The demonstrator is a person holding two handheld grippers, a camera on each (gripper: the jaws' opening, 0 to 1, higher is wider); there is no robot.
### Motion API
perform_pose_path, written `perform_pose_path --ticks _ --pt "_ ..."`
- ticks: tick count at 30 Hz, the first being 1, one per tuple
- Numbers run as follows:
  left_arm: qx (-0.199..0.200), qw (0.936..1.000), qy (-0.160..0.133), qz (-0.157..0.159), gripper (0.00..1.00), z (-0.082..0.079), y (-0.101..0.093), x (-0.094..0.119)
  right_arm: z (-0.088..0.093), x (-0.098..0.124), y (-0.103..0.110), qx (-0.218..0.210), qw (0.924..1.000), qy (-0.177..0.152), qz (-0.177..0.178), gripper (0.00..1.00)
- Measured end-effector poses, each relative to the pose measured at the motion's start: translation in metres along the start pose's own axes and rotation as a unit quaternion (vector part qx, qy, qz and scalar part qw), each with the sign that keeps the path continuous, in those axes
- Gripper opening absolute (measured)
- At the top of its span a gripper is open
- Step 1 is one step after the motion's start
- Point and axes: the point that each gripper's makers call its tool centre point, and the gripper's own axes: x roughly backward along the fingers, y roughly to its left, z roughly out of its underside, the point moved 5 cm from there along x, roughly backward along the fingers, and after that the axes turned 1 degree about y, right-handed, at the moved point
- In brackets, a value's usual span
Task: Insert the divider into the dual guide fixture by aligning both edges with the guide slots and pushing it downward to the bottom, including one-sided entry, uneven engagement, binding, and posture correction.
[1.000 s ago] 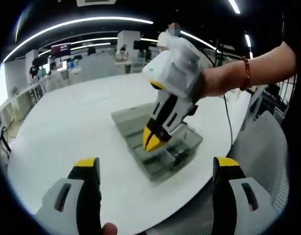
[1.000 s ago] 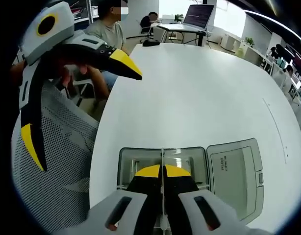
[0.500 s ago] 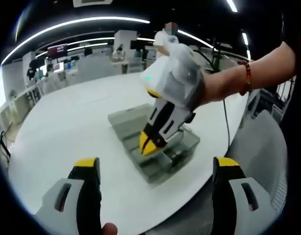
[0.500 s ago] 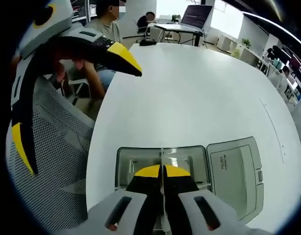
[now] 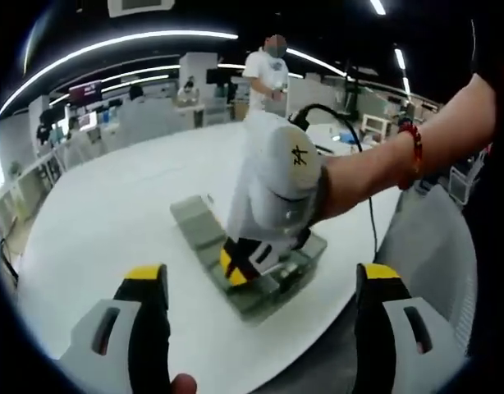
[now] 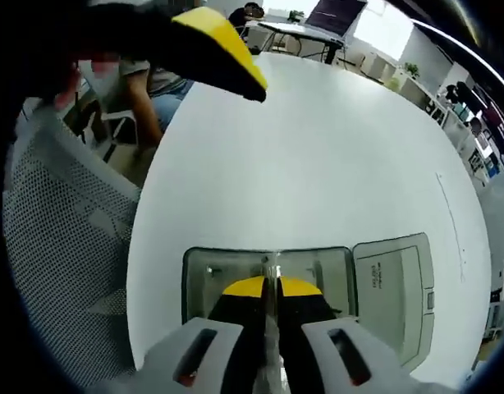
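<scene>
Right gripper point(image 6: 269, 289) pinches divider point(image 6: 270, 267) edge-on over fixture point(image 6: 204, 275) — left gripper point(image 5: 260, 279) jaws spread

The fixture point(image 6: 268, 283) sits on the bench point(image 6: 334, 148) close to its near edge, with its flat lid point(image 6: 393, 287) lying just beside it on the right. The right gripper point(image 6: 271, 287) stands over the fixture with the divider point(image 6: 271, 264) upright between its fingers, reaching down into the fixture's middle. The left gripper point(image 5: 264, 283) hangs off the near edge, well apart from the fixture, and a mesh chair point(image 6: 63, 271) stands to the left.
</scene>
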Motion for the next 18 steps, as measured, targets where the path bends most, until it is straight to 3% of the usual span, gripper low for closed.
perform_pose_path --ticks 6,13,18 --pt "0.002 0.9999 0.015 -0.003 0.93 0.008 -0.003 0.002 0.001 0.004 -0.006 -0.066 0.9975 -0.019 -0.016 0.00" --pt "0.004 0.9999 0.011 -0.006 0.93 0.004 -0.007 0.004 0.002 0.005 -0.008 -0.086 0.9958 -0.029 -0.015 0.02" --pt "0.001 0.9999 0.011 -0.003 0.93 0.003 -0.011 0.003 0.002 0.009 -0.012 -0.111 0.9929 -0.042 -0.005 0.08"
